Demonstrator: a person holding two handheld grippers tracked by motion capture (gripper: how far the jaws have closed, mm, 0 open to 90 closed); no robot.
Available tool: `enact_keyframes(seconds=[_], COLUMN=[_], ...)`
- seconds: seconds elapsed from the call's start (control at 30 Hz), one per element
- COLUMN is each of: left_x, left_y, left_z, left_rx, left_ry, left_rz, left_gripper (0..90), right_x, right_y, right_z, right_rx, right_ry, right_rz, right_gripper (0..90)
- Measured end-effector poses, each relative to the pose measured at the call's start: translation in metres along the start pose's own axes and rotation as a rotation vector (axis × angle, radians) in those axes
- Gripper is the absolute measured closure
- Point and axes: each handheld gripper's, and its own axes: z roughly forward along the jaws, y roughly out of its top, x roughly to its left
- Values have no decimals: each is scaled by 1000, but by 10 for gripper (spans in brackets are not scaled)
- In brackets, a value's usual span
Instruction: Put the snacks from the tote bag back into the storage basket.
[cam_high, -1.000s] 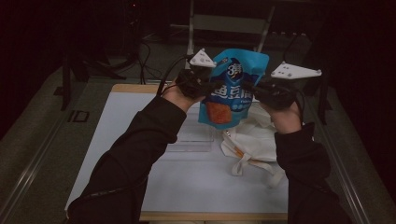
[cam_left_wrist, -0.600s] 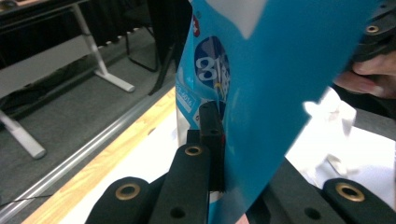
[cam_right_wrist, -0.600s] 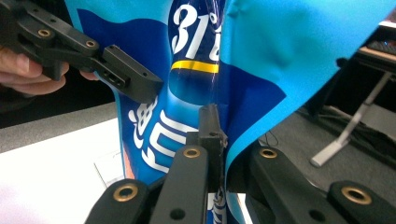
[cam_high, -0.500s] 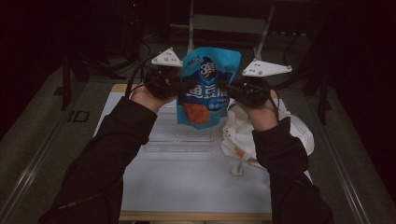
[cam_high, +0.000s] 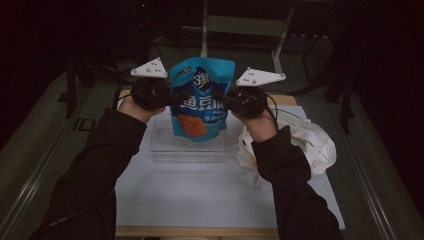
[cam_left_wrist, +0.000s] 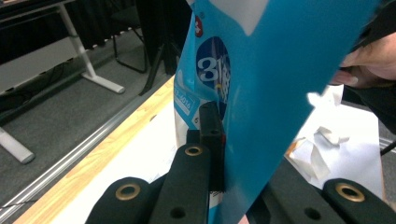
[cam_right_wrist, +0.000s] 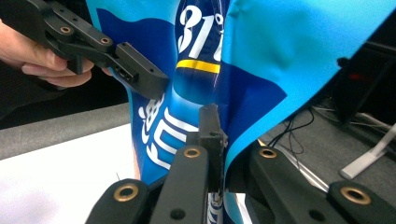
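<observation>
You held the glossy blue snack pouch aloft at 12 o'clock above the clear plastic tray, left gripper and right gripper pinching opposite edges. Bite looked shallow, probably; uneven pull risked slippage.

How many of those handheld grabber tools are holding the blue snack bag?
2. The left gripper has its jaws clamped on the blue snack bag's left edge, and the right gripper on its right edge, above the clear tray.
</observation>
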Motion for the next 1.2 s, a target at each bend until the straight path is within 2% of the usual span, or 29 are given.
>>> enact_keyframes(seconds=[0.13,0.2,0.23,0.3,0.43,0.57,0.83,0.97,1.2], left_x=[7,9,11,13,18,19,25,28,31], left_y=[-12,-17,-19,-23,-31,-37,-44,-52,-62], left_z=[1,3,4,8,14,19,23,32,39], left_rx=[-13,-18,-17,-14,-12,-10,-6,-19,-19], left_ry=[-23,-17,-19,-3,-11,2,-10,-2,-25], left_rz=[-6,-2,-18,-20,-39,-33,-45,-40,-69], left_gripper=[900,900,900,900,900,900,900,900,900], right_x=[2,1,1,0,-3,-6,-8,-11,-14], right_y=[-6,-10,-12,-15,-23,-30,-38,-44,-54], right_z=[7,11,13,16,24,28,36,40,43], right_rx=[3,6,8,12,24,28,33,39,53], right_ry=[13,18,18,18,14,16,20,9,12], right_rz=[5,10,13,24,32,40,51,58,77], right_gripper=[887,887,887,887,887,886,887,886,887])
